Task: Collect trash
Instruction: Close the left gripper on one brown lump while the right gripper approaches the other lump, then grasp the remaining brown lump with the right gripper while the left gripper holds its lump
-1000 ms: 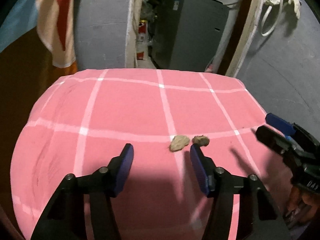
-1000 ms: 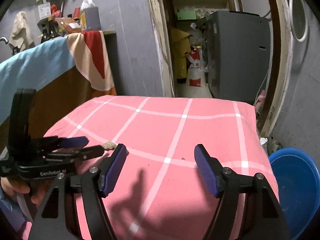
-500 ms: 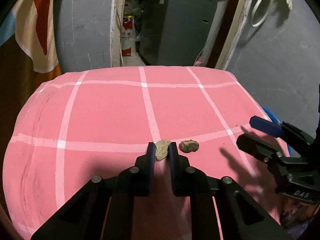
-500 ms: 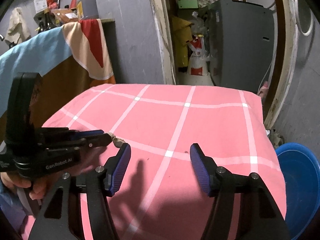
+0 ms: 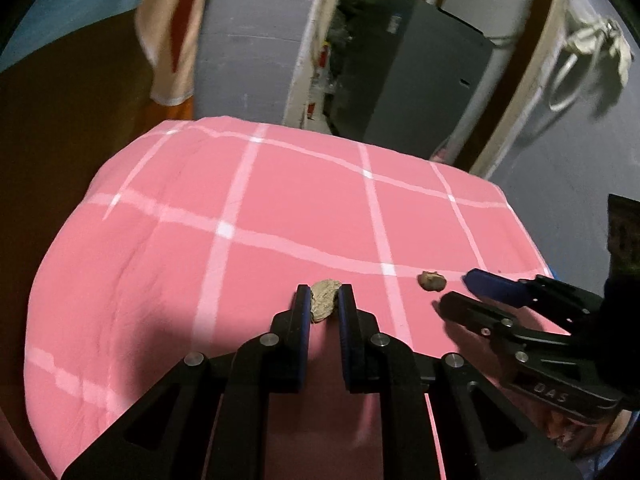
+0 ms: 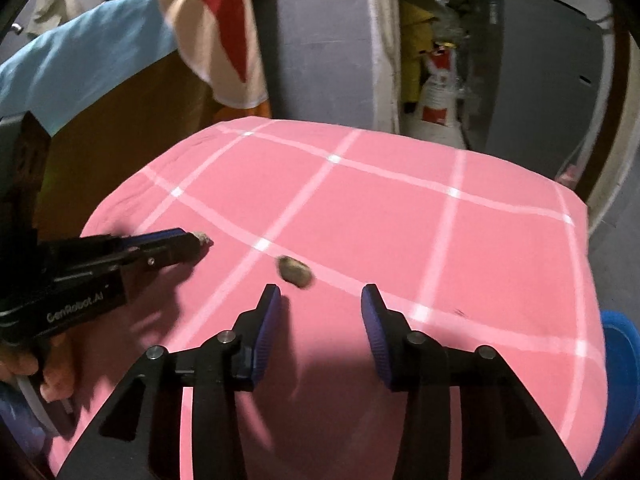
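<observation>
Two small tan crumpled scraps of trash are on a pink checked cloth [image 5: 304, 216]. My left gripper [image 5: 325, 300] is shut on the larger tan scrap [image 5: 325, 303], held just above the cloth; it shows in the right wrist view [image 6: 202, 238] at the left gripper's tip [image 6: 188, 242]. The smaller brown scrap [image 5: 432, 280] lies to its right, just ahead of my right gripper [image 5: 454, 292]. In the right wrist view this scrap [image 6: 295, 271] lies just beyond my open right gripper [image 6: 319, 300], nearer its left finger.
A blue bucket [image 6: 622, 360] stands below the cloth's right edge. A grey cabinet [image 6: 532, 72] and cluttered doorway are behind. A blue cloth and a red-and-cream towel [image 6: 224, 36] hang over a brown cabinet at left.
My left gripper closed on the larger scrap and carried it left, away from the smaller one. My right gripper moved left toward the smaller scrap, jaws open.
</observation>
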Demonstrator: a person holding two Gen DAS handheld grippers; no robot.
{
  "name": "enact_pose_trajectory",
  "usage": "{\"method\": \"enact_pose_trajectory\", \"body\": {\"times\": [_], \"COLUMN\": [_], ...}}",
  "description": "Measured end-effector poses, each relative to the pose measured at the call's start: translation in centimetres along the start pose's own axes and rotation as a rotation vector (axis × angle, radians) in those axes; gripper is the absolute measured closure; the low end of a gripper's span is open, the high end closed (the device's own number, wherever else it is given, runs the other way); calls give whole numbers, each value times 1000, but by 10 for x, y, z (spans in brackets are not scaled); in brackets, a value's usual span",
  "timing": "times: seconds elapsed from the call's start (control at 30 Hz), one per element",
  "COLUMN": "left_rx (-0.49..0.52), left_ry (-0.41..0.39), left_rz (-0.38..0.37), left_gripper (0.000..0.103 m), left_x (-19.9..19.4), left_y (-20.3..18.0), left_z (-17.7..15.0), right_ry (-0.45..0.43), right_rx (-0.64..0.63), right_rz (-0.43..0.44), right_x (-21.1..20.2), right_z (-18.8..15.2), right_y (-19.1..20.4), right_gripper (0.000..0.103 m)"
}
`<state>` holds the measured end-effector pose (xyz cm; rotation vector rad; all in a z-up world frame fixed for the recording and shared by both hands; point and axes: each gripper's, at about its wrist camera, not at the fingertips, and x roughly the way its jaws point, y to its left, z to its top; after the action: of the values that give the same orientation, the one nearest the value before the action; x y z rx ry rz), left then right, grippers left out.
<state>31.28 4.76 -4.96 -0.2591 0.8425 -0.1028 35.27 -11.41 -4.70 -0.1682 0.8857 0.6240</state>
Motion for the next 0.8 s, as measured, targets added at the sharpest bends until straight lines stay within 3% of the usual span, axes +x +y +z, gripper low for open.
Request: {"method": "enact_pose_trajectory", "body": {"times": [0.2, 0.4, 0.8], "left_rx": [-44, -62, 14], "left_ry": [-12, -38, -247], "left_rz": [-7, -25, -140], "left_gripper": [92, 92, 92], "left_x": [-8, -15, -54], "left_y": [6, 1, -60], "left_z": [-3, -3, 3], "right_ry": [30, -7, -366], "right_rx": [-43, -2, 47], "right_rz": [1, 10, -64], "right_x": [13, 0, -107], "right_z": [13, 2, -20], "right_y": [14, 8, -12], "right_gripper": [86, 91, 91]}}
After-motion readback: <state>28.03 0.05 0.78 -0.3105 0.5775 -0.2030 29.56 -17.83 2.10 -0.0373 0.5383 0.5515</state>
